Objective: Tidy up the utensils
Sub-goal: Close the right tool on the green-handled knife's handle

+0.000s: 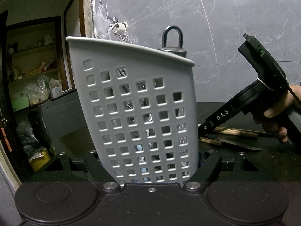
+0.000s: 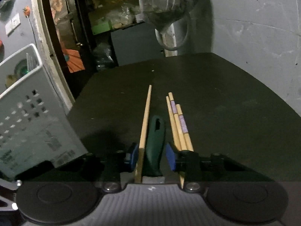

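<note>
The left gripper (image 1: 151, 162) is closed on a grey perforated utensil basket (image 1: 139, 113), its two fingers pressed against the basket's lower sides. The basket stands tilted on the dark worktop (image 2: 216, 98), near its left edge, and fills most of the left wrist view. Through the square holes a few items show inside, too small to name. Behind its rim stands a dark container with a loop handle (image 1: 172, 37).

The right gripper (image 2: 151, 157) is held by a hand (image 1: 278, 116) and slants down to the worktop just right of the basket. Its blue pads (image 2: 170, 159) stand either side of a green-handled knife (image 2: 155, 143) and a single chopstick (image 2: 145, 120) lying right beside the handle on the left. The jaws are narrowed around these two; whether the pads already press on them I cannot tell. A bundle of chopsticks (image 2: 178, 124) lies just beside the right pad, outside the jaws, pointing toward the far edge of the worktop. A plastic bag (image 2: 165, 1) hangs at the grey wall beyond.
</note>
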A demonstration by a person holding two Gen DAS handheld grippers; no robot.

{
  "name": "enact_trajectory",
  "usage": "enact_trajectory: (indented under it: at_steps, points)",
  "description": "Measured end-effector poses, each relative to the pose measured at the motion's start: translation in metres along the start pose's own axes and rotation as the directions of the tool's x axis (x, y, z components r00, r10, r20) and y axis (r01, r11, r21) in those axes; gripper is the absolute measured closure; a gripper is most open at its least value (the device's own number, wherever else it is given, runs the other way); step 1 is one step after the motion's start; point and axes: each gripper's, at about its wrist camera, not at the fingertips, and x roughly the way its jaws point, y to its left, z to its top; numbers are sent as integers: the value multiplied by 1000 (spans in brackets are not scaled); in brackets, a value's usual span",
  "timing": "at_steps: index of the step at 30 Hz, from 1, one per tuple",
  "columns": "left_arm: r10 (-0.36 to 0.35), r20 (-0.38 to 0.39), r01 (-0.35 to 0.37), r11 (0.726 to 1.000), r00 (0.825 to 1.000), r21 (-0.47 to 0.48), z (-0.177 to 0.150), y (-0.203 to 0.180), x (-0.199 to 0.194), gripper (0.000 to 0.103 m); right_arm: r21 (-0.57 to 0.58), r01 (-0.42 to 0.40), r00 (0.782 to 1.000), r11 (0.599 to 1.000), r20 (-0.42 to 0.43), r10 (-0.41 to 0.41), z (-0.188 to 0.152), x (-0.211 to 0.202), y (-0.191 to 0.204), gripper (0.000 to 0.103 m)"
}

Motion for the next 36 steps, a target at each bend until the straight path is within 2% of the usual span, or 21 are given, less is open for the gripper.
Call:
enact_trajectory:
  at_steps: [8, 12, 30, 36]
  points:
    - [0, -1, 0, 1000, 1000, 0, 0, 0, 0, 23, -15, 19, 1000, 1000, -4, -19, -4, -5, 3, 77]
    - [-2, -2, 2, 1000, 1000, 1, 1, 0, 1, 23, -17, 25, 1000, 1000, -8, -25, -11, -17, 2, 86]
    - [-1, -2, 1, 1000, 1000, 1, 1, 0, 1, 23, 8, -17, 998, 1000, -53, 18, -69, -96, 15, 86]
    - [-1, -3, 1, 1000, 1000, 2, 1, 0, 1, 23, -31, -12, 998, 999, -66, 10, -75, -103, 27, 80]
